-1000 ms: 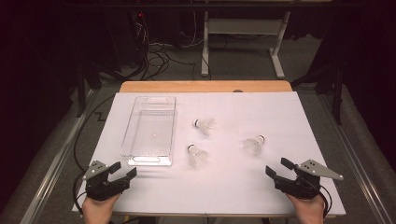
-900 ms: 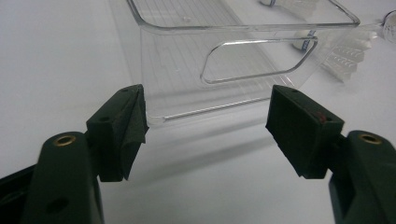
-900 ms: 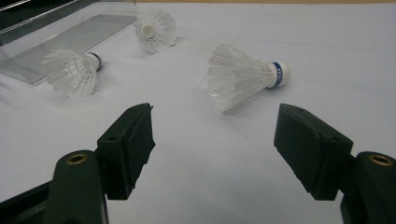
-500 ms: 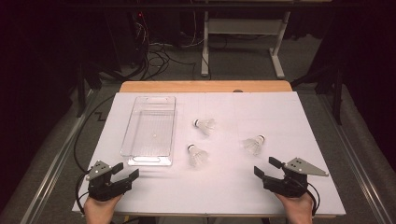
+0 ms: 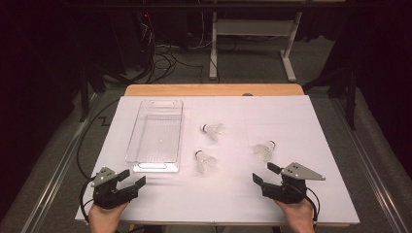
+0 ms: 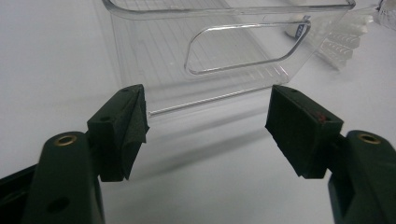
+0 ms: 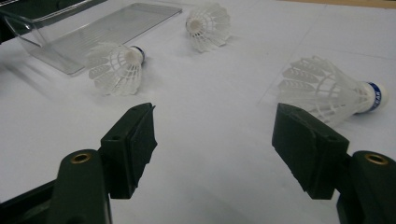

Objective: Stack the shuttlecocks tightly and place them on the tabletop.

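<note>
Three white shuttlecocks lie on the white table sheet: one mid-table (image 5: 214, 130), one nearer the front (image 5: 205, 161), one to the right (image 5: 265, 149). A clear plastic tray (image 5: 153, 168) stands left of them. My left gripper (image 5: 133, 176) is open, just in front of the tray's near end; that handled end wall (image 6: 243, 46) sits between its jaws' line of sight. My right gripper (image 5: 264, 173) is open and empty, a short way in front of the right shuttlecock (image 7: 327, 93). Past it lie the front shuttlecock (image 7: 116, 67) and the middle one (image 7: 208, 25).
The white sheet (image 5: 296, 121) covers a wooden table whose far edge (image 5: 214, 90) shows bare. Cables trail off the left front corner (image 5: 85, 160). Beyond the table, a desk frame (image 5: 252, 34) stands on a dark floor with loose wires.
My right gripper has moved left and a little forward, closer to the right shuttlecock. My left gripper has barely shifted. The shuttlecocks and tray stay put.
</note>
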